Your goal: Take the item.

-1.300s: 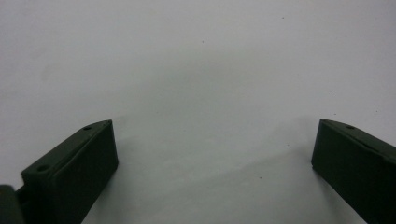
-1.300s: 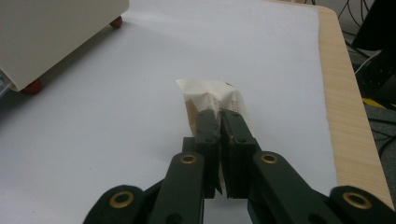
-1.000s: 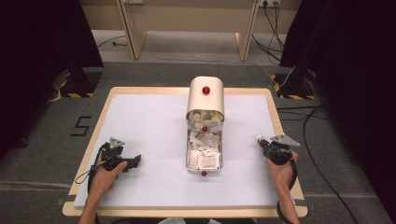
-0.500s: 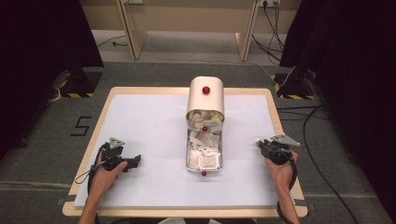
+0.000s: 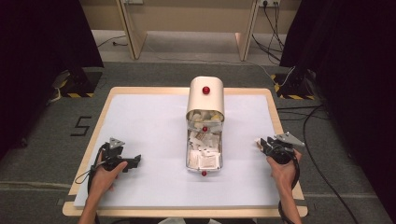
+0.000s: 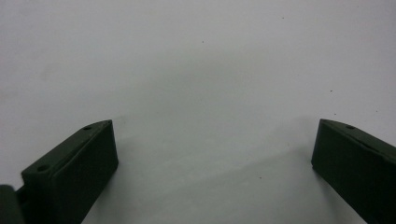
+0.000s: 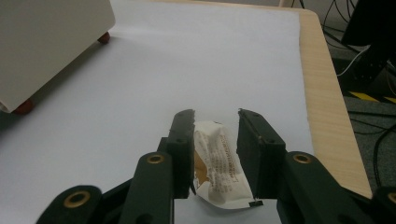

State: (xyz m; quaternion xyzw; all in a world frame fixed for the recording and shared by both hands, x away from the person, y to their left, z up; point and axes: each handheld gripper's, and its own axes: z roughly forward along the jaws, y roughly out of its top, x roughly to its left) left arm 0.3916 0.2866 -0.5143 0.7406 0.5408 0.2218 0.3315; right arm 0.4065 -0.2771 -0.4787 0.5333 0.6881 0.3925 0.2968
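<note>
A cream box (image 5: 205, 95) with red knobs stands mid-table, and its metal drawer (image 5: 188, 154) is pulled out toward me, full of several white sachets. My right gripper (image 5: 261, 143) rests near the table's right edge. In the right gripper view its jaws (image 7: 215, 122) have just been opening, and a crumpled white sachet (image 7: 219, 168) lies loose on the table between them, with a gap on its right side. My left gripper (image 5: 135, 161) rests at the front left. The left gripper view has its jaws (image 6: 212, 140) wide open over the bare white surface.
The white table cover (image 5: 149, 121) ends in a wooden rim (image 5: 275, 116) close to my right gripper. The box's corner (image 7: 51, 42) with a red foot (image 7: 22, 107) sits to the left in the right gripper view. Cables and dark curtains surround the table.
The right gripper's jaws have spread apart, with the sachet still between them. Both hands have stayed where they were, and the left gripper looks unchanged.
</note>
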